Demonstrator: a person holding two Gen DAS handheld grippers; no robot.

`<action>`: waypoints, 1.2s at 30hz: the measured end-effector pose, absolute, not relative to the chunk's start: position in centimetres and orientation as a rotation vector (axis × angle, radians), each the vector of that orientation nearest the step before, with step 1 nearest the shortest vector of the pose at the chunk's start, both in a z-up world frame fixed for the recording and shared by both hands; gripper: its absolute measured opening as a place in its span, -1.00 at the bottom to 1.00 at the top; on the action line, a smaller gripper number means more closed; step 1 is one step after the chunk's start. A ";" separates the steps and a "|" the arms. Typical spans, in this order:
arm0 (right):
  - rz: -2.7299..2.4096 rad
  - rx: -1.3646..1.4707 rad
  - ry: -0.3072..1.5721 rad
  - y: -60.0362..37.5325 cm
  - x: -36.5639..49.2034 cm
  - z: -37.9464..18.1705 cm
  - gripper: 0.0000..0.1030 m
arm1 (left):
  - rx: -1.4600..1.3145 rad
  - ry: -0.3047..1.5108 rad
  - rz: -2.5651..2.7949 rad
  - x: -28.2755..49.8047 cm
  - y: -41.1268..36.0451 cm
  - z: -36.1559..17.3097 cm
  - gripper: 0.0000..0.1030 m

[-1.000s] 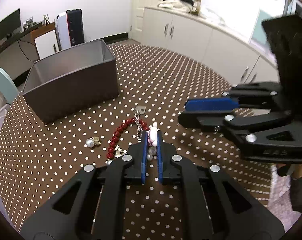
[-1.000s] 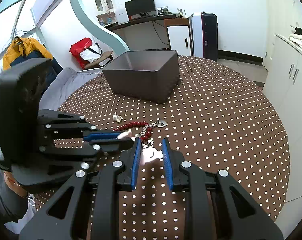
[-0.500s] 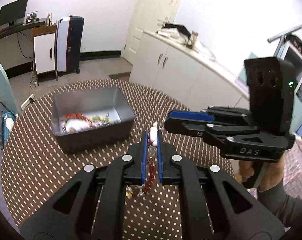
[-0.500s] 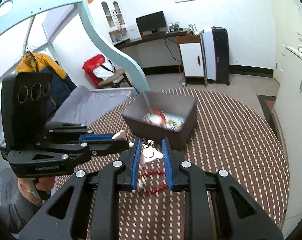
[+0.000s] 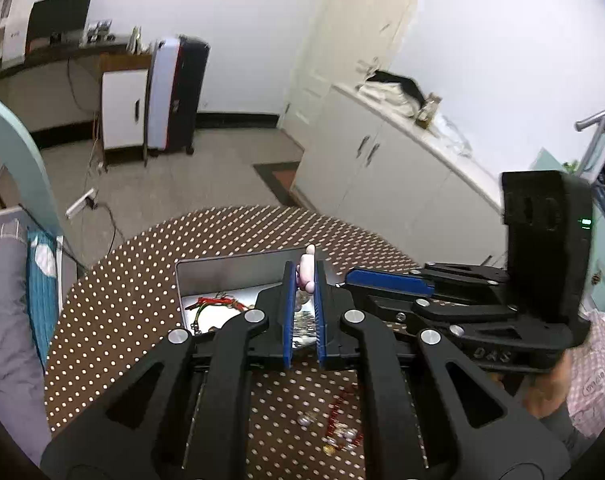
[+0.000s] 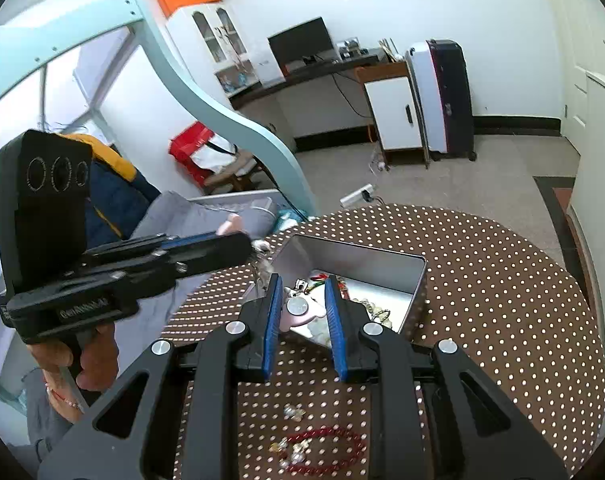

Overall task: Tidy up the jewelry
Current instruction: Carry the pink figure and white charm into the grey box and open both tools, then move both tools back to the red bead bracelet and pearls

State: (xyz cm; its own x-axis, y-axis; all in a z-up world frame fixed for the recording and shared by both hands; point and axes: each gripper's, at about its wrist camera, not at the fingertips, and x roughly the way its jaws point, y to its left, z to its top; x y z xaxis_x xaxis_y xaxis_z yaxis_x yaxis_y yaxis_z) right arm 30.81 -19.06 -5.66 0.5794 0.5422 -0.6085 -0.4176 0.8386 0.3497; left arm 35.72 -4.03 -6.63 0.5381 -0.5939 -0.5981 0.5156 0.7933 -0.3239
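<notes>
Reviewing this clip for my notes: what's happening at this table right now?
A person holds a gripper in each hand above a polka-dot table. The left gripper is shut on a small pink charm; the right gripper clamps a pink piece with a round silver disc. Both hang over an open grey box already holding jewelry. A red bead bracelet remains on the table.
</notes>
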 end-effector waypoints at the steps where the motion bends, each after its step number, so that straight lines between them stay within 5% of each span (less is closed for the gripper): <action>1: 0.555 0.165 0.779 -18.9 31.1 -6.0 -0.61 | -0.113 0.772 -0.658 36.3 -4.2 -7.3 -0.83; 15: 0.492 0.091 0.843 -18.0 32.2 -9.0 -0.59 | -0.111 0.932 -0.595 38.5 -4.2 -12.5 -0.82; 20: 0.482 0.087 0.813 -18.5 30.7 -8.3 -0.44 | -0.047 0.919 -0.573 36.8 -4.6 -12.3 -0.79; 21: 0.481 0.086 0.808 -18.7 30.5 -8.1 -0.43 | -0.036 0.906 -0.567 36.0 -4.9 -12.2 -0.72; 22: 0.479 0.086 0.801 -18.9 30.1 -7.9 -0.43 | -0.026 0.892 -0.556 35.6 -4.9 -12.0 -0.37; 23: 0.477 0.084 0.793 -19.1 29.7 -7.7 -0.42 | -0.018 0.874 -0.542 35.0 -4.9 -11.8 0.18; 24: 0.477 0.079 0.789 -19.3 29.4 -7.5 -0.42 | -0.012 0.837 -0.525 34.4 -4.9 -11.4 0.32; 36: 0.471 0.046 0.739 -20.2 24.6 -6.4 -0.38 | 0.058 0.660 -0.406 27.9 -4.9 -8.0 0.33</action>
State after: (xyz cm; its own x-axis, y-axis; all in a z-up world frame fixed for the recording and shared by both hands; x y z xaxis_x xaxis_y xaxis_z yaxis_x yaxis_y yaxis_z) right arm 24.63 -20.15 -6.36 0.6400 0.4284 -0.6378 -0.3968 0.8952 0.2031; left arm 27.94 -4.94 -7.97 0.7145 -0.3485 -0.6066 0.3850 0.9199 -0.0751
